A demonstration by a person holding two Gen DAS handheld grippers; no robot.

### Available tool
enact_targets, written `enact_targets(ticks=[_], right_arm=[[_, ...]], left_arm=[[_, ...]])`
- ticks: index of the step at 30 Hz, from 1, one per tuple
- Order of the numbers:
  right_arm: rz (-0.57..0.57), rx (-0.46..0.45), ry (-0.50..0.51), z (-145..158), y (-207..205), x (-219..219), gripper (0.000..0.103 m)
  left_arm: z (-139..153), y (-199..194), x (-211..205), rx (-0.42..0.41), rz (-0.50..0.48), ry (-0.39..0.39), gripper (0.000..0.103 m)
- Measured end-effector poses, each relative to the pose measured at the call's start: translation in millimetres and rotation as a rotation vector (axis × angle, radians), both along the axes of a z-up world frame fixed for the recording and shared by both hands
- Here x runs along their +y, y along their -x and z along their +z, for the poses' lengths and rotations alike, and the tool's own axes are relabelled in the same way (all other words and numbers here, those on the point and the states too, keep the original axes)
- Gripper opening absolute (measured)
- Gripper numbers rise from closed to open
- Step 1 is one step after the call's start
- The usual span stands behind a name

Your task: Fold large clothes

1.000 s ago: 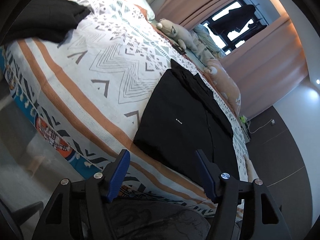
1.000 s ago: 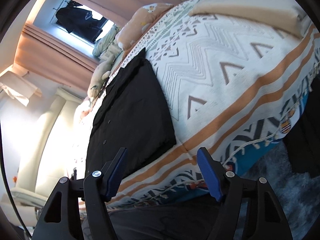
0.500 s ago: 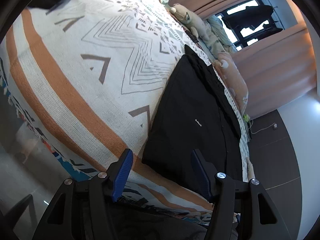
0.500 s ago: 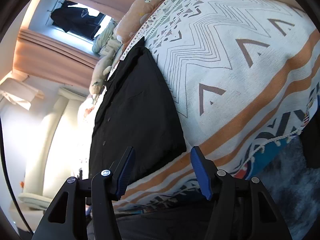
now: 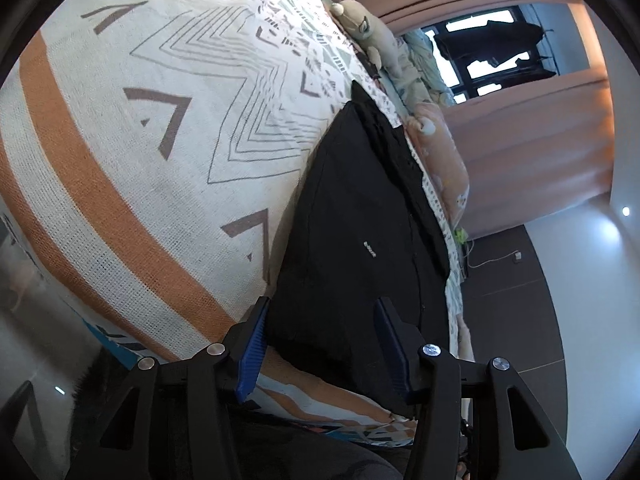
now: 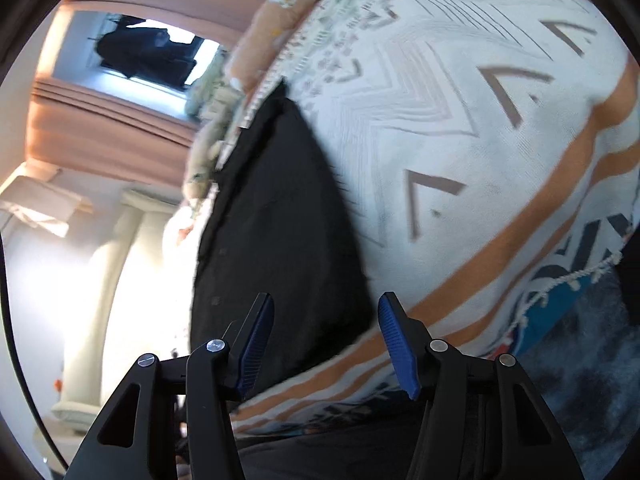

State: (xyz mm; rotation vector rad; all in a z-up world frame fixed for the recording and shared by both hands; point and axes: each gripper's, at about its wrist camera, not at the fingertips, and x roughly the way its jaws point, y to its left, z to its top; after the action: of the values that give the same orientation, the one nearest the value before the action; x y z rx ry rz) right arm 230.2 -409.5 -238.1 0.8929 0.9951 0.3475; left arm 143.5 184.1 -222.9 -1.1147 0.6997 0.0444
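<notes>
Both claws moved nearer bed's [image 5: 120, 184] front edge | one black shirt [image 5: 352, 240], folded flat | left claw [image 5: 320, 344] closing, ungripped; right claw [image 6: 326, 340] unclenched

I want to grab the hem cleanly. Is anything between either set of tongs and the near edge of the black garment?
Nothing visible. The black garment lies flat on the patterned bedspread, its near corners framed by the left tongs, which are closing, and the right tongs. Only bare bedspread lies beside it.
</notes>
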Motion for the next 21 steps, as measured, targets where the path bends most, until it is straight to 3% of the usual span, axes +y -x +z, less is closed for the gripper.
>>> enact_targets(ticks=[5,8,12,14,15,16,21], right_arm=[[0.021,0.015,-0.008,-7,-8,5,0.057],[0.033,-0.005,-0.048,-7,-14,7,0.056],[0.04,-0.005,-0.025,-11,-21,15,0.056],[0.038,-0.013,-0.01,-9,-24,17,0.048],[0.036,-0.016,0.012,-8,-25,19,0.029],[0.033,-0.018,0.026,-7,-27,19,0.018],[0.008,-0.059,-0.011,-1,-21,16,0.013]], left_arm=[[-6,-2,-2,-0.011,0.002,0.02,0.051],[-8,-8,0,0.006,0.014,0.025,0.042],[-13,-17,1,0.017,0.034,0.014,0.031],[-12,-18,0,0.024,0.045,-0.005,0.027],[-11,-19,-1,0.034,0.047,-0.019,0.021],[-10,-19,-2,0.04,0.048,-0.027,0.019],[4,-9,-4,-0.005,0.071,-0.022,0.01]])
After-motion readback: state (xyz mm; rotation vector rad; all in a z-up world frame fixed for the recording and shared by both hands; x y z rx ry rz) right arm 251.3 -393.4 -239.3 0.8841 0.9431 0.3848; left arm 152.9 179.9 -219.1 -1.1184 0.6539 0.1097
